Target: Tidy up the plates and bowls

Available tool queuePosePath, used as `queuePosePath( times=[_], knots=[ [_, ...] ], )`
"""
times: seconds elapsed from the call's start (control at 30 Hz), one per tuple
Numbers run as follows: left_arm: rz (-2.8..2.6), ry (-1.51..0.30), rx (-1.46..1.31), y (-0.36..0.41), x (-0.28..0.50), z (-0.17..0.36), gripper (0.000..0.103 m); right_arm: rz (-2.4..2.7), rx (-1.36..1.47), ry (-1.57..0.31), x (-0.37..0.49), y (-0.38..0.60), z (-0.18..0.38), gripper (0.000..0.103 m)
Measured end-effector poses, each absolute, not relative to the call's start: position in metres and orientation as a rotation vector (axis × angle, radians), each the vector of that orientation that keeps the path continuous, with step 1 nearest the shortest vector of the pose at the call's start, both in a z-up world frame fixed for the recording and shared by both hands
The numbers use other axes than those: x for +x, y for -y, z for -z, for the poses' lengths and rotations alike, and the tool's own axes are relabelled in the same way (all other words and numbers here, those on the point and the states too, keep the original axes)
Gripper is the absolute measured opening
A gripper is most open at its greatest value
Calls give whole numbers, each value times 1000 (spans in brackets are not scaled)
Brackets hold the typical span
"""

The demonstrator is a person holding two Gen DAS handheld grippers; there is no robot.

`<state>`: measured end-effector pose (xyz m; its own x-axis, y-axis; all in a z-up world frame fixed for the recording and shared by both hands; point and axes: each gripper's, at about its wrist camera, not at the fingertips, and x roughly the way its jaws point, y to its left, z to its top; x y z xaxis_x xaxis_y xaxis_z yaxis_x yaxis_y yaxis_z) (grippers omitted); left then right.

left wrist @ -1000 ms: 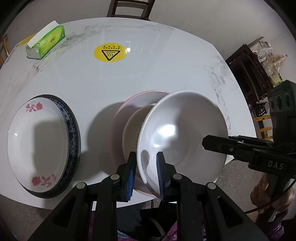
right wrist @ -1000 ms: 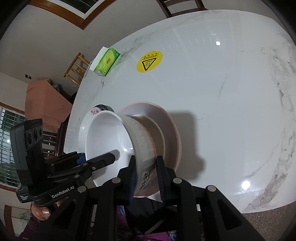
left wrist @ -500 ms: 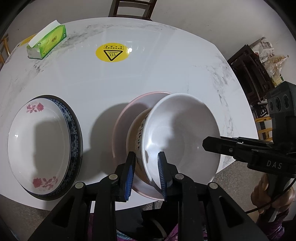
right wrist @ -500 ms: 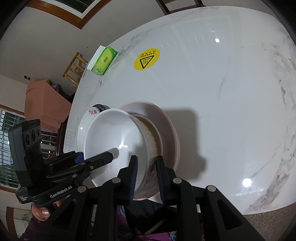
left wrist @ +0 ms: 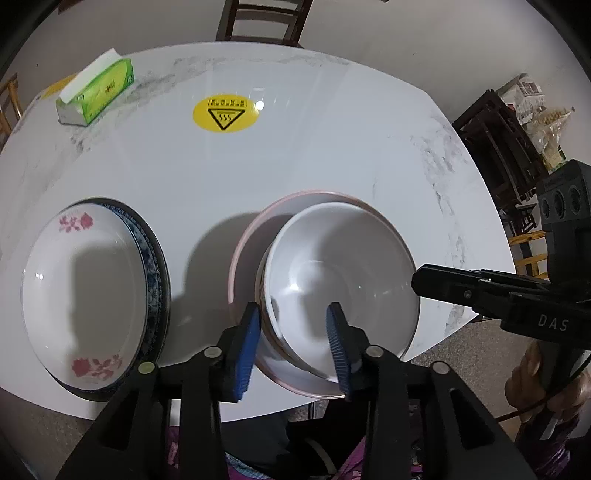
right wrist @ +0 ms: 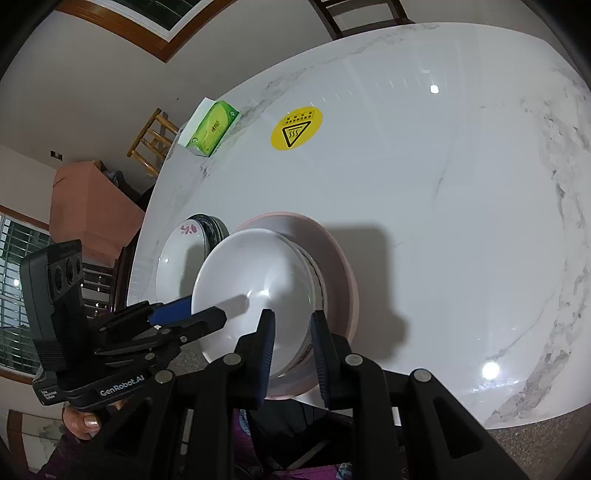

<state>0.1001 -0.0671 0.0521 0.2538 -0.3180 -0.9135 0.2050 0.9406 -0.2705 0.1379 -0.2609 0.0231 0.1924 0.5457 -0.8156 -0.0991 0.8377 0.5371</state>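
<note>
Glossy white bowl nested upright in pink-rimmed plate, marble worktop. Left gripper fingers just opening, pads clear of rim. Right gripper fingers clamp bowl rim.

Desk: white marble-look top, grey veining, rounded edge.
Warning sticker: yellow oval with black heat triangle, flat on desk, near its middle.
Tissue box: green, far-left of sticker, white tissue protruding.
Chair: dark wood, beyond desk's far edge.
</note>
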Motion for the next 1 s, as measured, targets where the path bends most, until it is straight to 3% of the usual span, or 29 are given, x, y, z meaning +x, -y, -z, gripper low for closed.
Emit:
queuePosePath(
  times=[0.47, 1.0],
  knots=[
    [282, -1095, -66, 43, 78, -74, 73, -417, 377, -1100, 105, 281, -45, 21],
    [246, -1151, -224, 3, 71, -41, 71, -367, 419, -1182, 106, 284, -7, 21]
  ],
)
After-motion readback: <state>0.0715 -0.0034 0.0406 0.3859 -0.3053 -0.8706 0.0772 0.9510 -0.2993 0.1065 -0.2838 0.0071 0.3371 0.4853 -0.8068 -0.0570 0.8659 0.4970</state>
